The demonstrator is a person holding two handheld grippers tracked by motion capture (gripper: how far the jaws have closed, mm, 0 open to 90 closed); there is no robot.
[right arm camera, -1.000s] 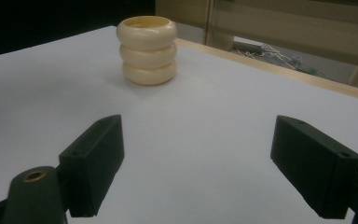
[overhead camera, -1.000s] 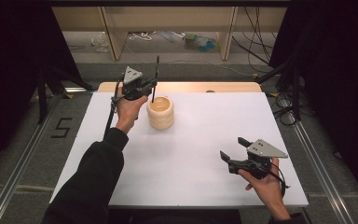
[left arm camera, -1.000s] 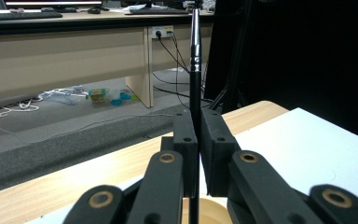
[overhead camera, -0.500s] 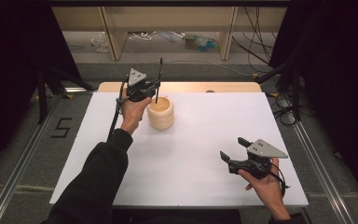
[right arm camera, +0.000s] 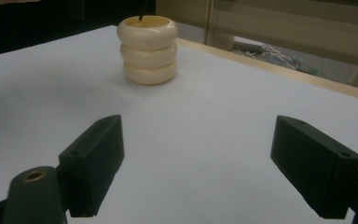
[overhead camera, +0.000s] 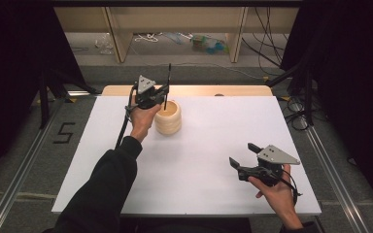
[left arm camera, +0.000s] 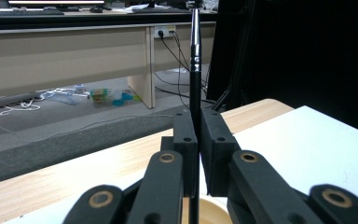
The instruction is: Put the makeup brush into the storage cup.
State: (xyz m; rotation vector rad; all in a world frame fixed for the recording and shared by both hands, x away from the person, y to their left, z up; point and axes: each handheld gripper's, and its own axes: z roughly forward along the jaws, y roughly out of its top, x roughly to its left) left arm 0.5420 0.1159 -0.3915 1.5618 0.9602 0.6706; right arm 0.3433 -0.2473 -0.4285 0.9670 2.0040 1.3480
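In the upper left part of the high view, the left gripper point(overhead camera: 161, 99) is clamped on a thin black pen-like stick point(overhead camera: 168, 85), which stands almost upright. The lower end of the stick is inside the mouth of a cream-coloured ribbed holder made of three stacked rings point(overhead camera: 168, 118), and this holder stands on the white table surface point(overhead camera: 209, 145) just to the right of the left hand point(overhead camera: 143, 119). In the left gripper view, the two black jaws press together on the stick point(left arm camera: 195, 70) from both sides, and the rim of the holder point(left arm camera: 212, 212) shows at the bottom edge. In the lower right of the high view, the right gripper point(overhead camera: 243, 160) rests low over the table with its jaws wide apart and nothing between them. In the right gripper view, the holder point(right arm camera: 148, 49) stands in the upper middle, well apart from the jaws.
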